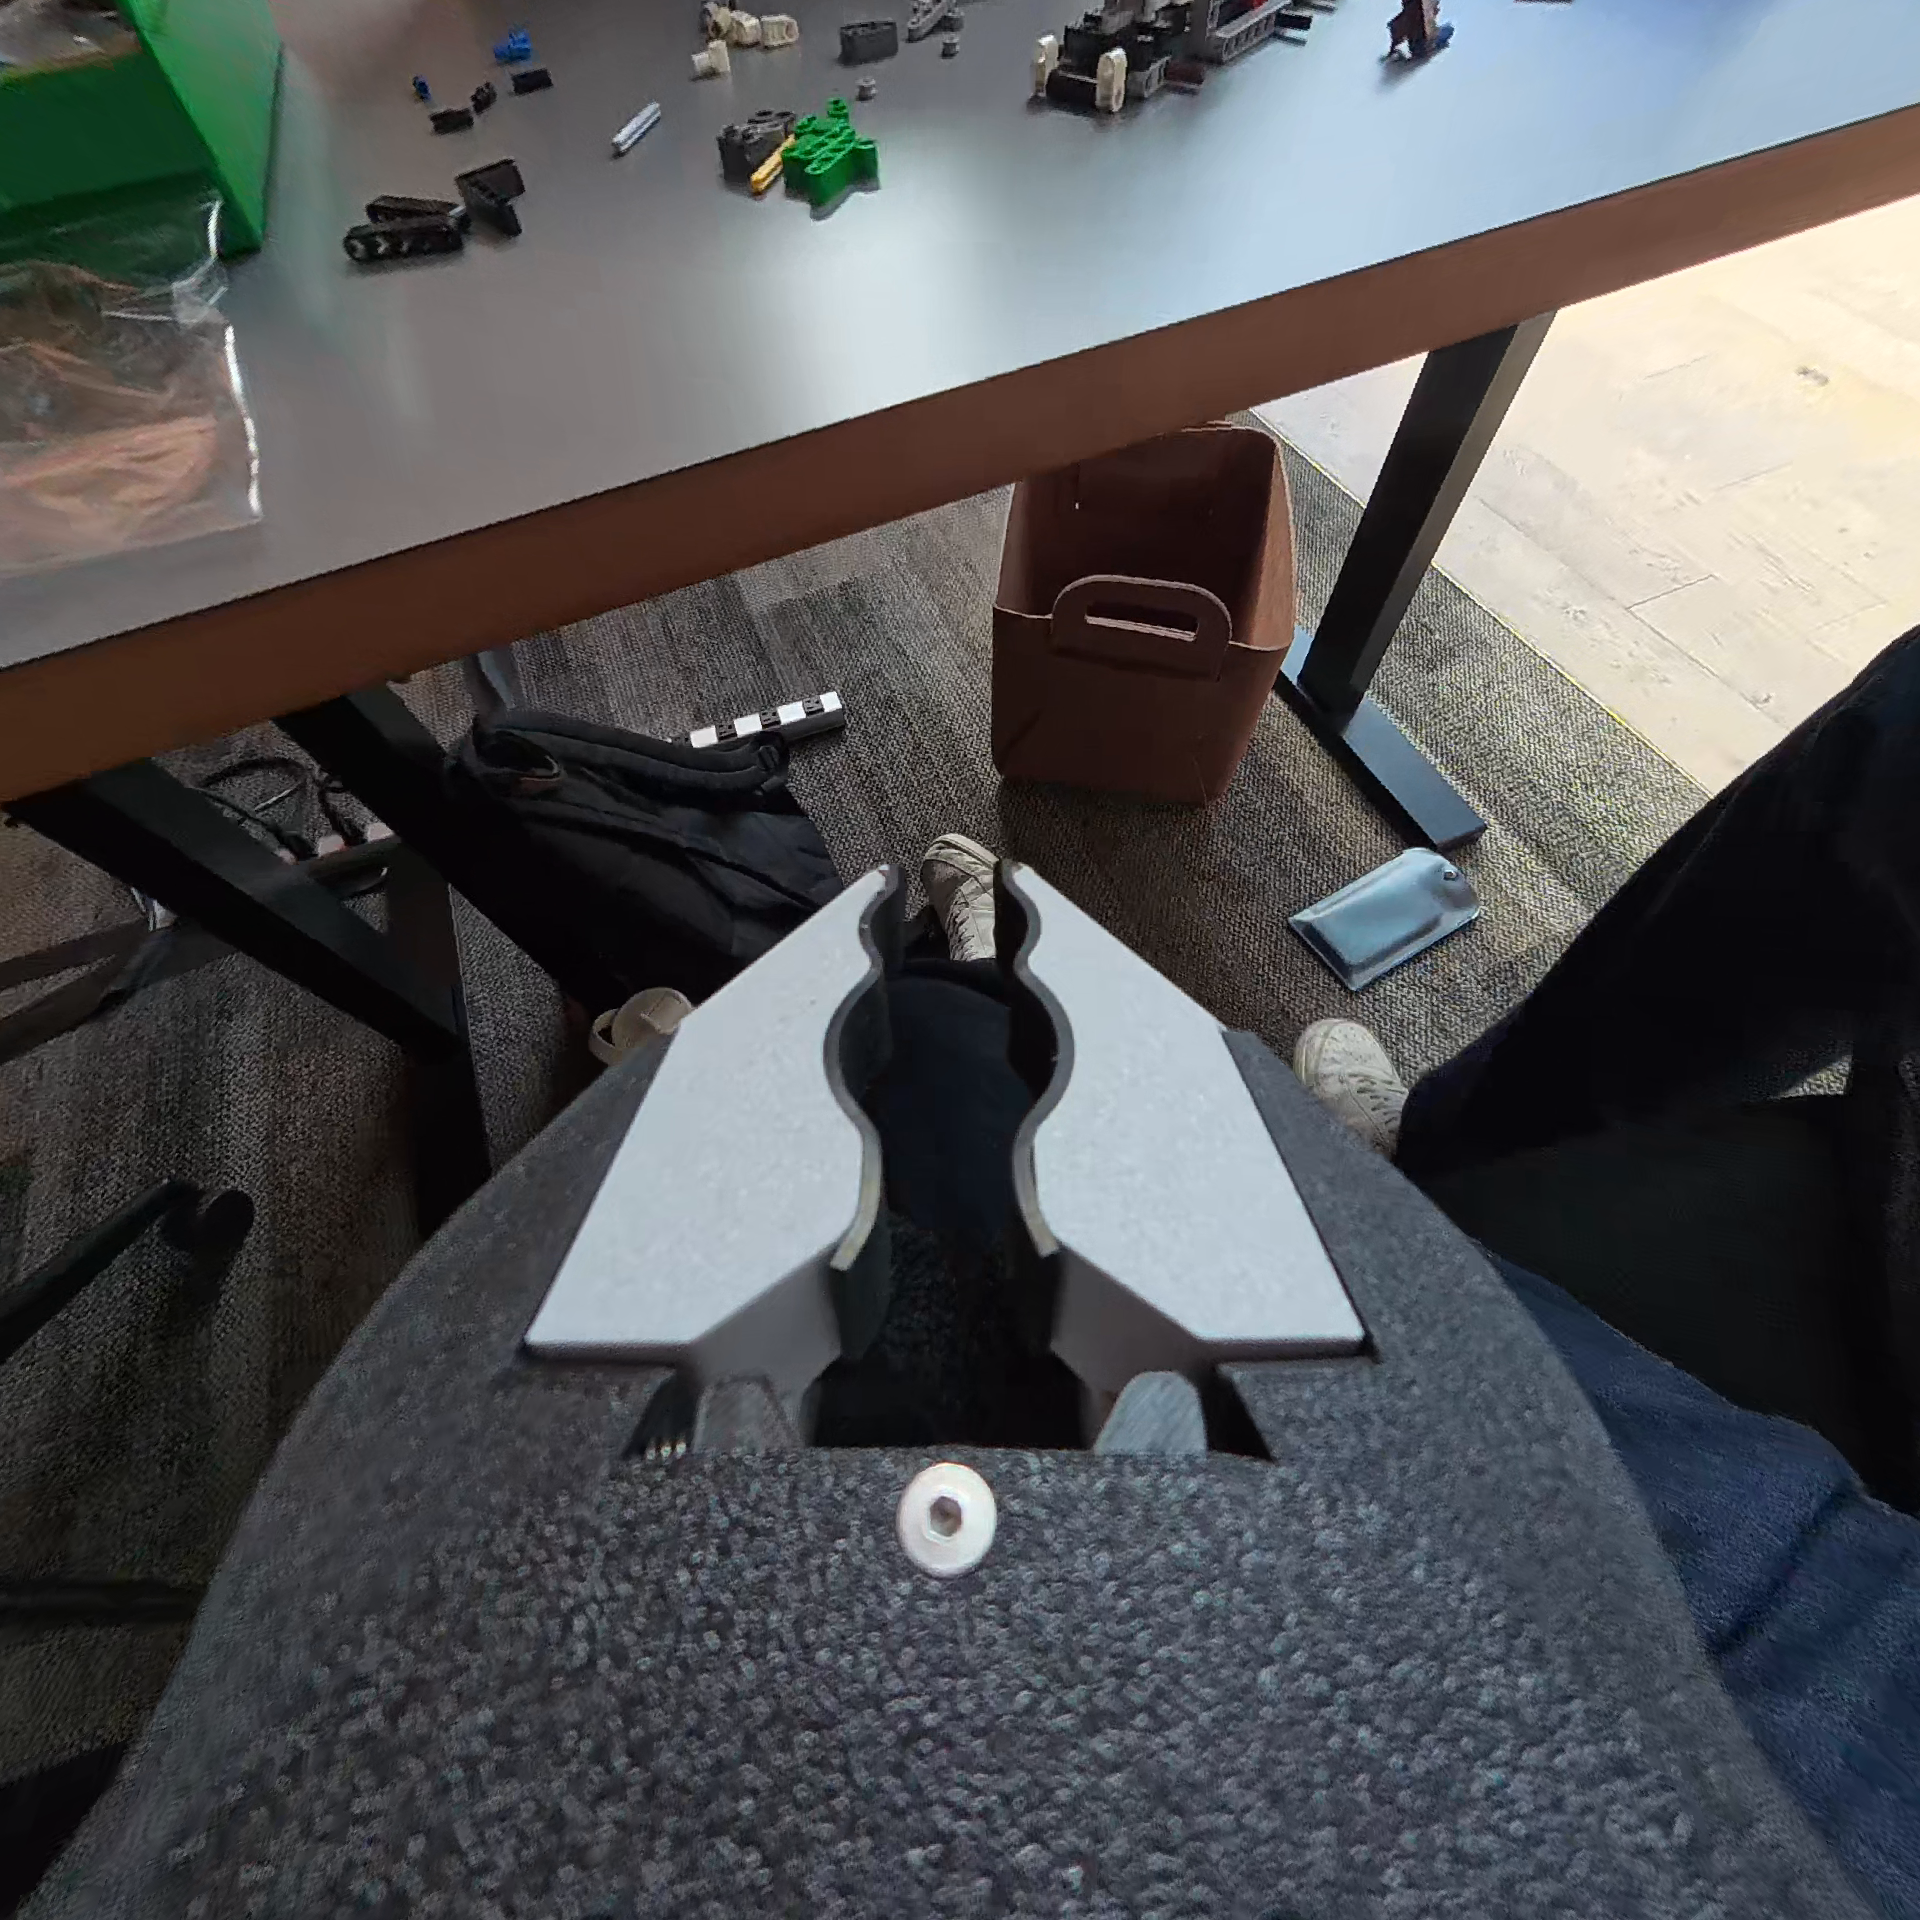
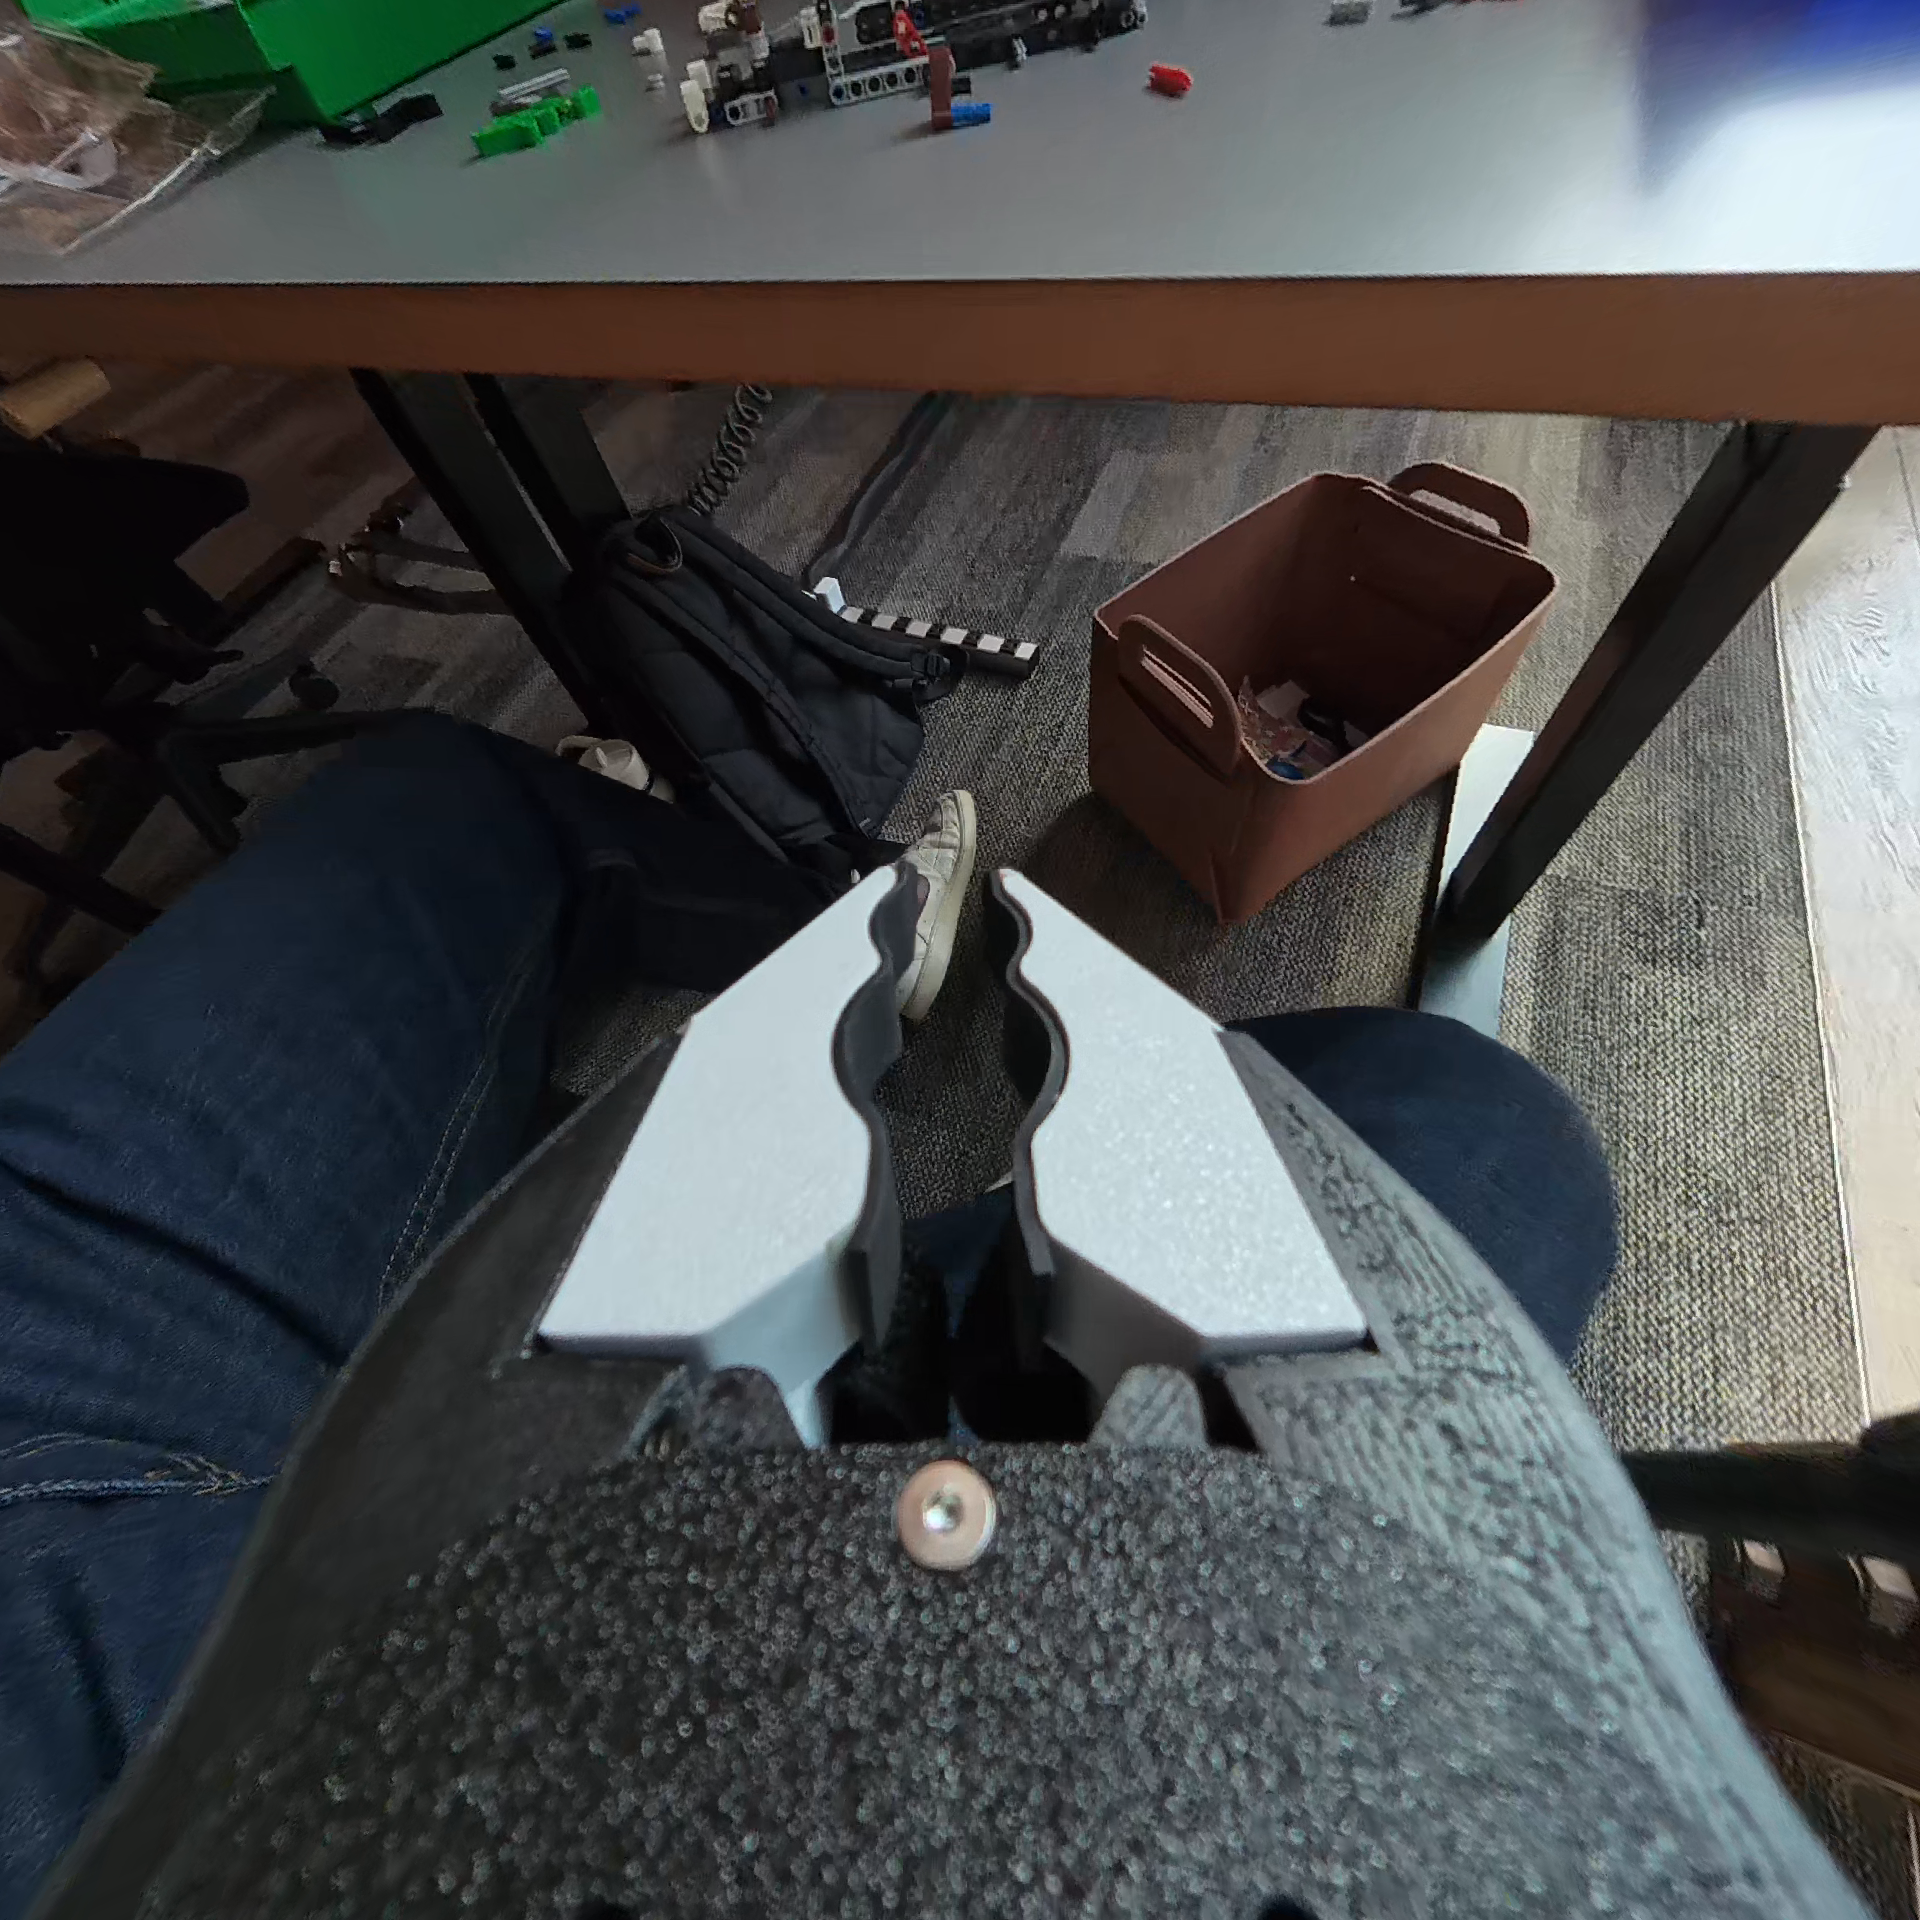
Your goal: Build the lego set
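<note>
Loose lego pieces lie on the grey table (image 1: 727,364): a green piece (image 1: 828,156), black beams (image 1: 426,218) and a partly built dark assembly (image 1: 1132,52). The right wrist view shows the same green piece (image 2: 535,120), the assembly (image 2: 883,52), a red piece (image 2: 1169,78) and a blue piece (image 2: 969,112). My left gripper (image 1: 948,873) is held low, below the table's front edge and over the person's legs. Its jaws stand slightly apart and empty. My right gripper (image 2: 940,878) is also low over the lap, slightly apart and empty. Both are far from the pieces.
A green box (image 1: 135,114) and a clear plastic bag (image 1: 104,416) sit at the table's left. Under the table are a brown bin (image 2: 1309,675), a black backpack (image 2: 758,686), black table legs (image 1: 1392,582) and the person's shoes. Spacing between my two grippers at the tips: around 45 cm. The blue piece (image 2: 969,112) is about 35 cm from my right fingertips and 45 cm from my left.
</note>
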### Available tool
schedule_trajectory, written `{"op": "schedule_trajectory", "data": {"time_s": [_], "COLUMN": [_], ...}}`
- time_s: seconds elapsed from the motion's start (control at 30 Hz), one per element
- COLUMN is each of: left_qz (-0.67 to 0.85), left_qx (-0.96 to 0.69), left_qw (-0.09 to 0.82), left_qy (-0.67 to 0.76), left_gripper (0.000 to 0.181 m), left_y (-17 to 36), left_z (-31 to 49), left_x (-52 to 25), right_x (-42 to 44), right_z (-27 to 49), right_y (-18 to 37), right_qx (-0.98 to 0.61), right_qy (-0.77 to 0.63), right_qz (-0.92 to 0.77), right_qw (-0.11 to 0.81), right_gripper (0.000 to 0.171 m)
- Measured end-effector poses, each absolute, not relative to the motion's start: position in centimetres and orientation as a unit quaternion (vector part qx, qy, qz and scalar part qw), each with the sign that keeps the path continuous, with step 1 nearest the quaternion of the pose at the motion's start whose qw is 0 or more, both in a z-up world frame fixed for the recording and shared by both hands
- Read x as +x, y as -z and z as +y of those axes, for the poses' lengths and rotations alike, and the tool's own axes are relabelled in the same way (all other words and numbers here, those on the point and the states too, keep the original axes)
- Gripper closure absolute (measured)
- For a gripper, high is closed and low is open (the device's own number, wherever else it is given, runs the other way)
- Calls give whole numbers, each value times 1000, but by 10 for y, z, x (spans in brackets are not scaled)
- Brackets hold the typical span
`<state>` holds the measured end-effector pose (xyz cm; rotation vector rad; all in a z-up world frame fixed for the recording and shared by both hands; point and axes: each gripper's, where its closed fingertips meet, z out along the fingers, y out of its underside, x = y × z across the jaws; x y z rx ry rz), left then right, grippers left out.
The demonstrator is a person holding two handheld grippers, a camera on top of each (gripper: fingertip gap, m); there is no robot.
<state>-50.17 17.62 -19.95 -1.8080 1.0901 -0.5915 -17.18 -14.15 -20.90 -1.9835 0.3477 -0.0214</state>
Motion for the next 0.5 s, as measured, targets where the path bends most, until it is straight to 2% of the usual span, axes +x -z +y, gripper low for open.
{"op": "schedule_trajectory", "data": {"time_s": [0.23,0.5], "left_qz": [496,522], "left_qx": [-711,-700], "left_qw": [426,423], "left_qy": [260,242], "left_gripper": [166,166], "left_y": [212,220], "left_z": [173,163], "left_x": [-446,-444], "right_x": [-165,-170], "right_z": [-198,-197], "right_y": [202,198], "right_qx": [-809,-811], "right_qy": [23,27], "right_qz": [221,211], "right_qw": [544,546], "right_gripper": [159,159]}}
